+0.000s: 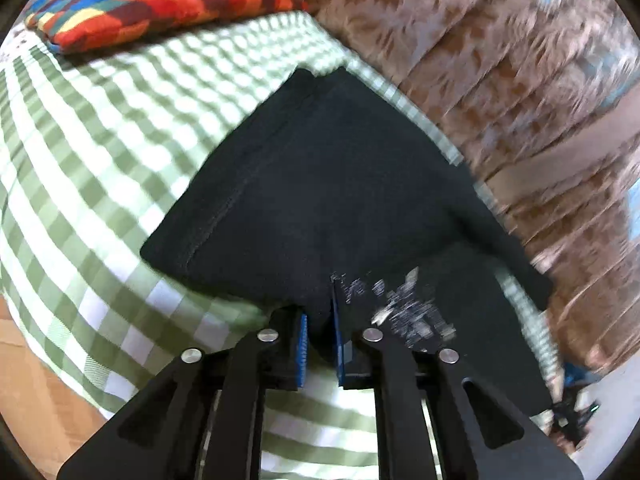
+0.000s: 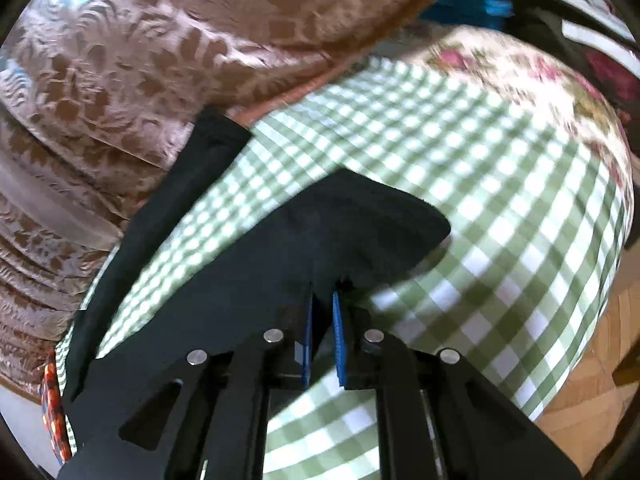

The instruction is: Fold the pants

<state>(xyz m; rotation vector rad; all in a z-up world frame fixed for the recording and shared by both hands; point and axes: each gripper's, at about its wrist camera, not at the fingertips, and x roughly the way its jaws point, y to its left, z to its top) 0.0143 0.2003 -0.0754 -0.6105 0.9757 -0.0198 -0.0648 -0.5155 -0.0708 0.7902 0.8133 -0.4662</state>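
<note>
Patchwork cushion (image 1: 156, 0) beyond pants (image 1: 320, 200); brown curtain (image 2: 160, 40) beside

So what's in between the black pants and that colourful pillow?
Only green checked sheet. In the left wrist view it runs bare from the black pants to the colourful pillow, which lies on it.

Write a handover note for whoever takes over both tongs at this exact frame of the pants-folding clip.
Left tongs: shut on the black pants, gripping the near edge.
Right tongs: shut on the same pants, also at the near edge.
The pants lie on the green checked sheet, partly lifted, one part trailing along the brown patterned bedcover.
Done: both grips taken.
Left: carry the fold over, lay it flat, release.
</note>
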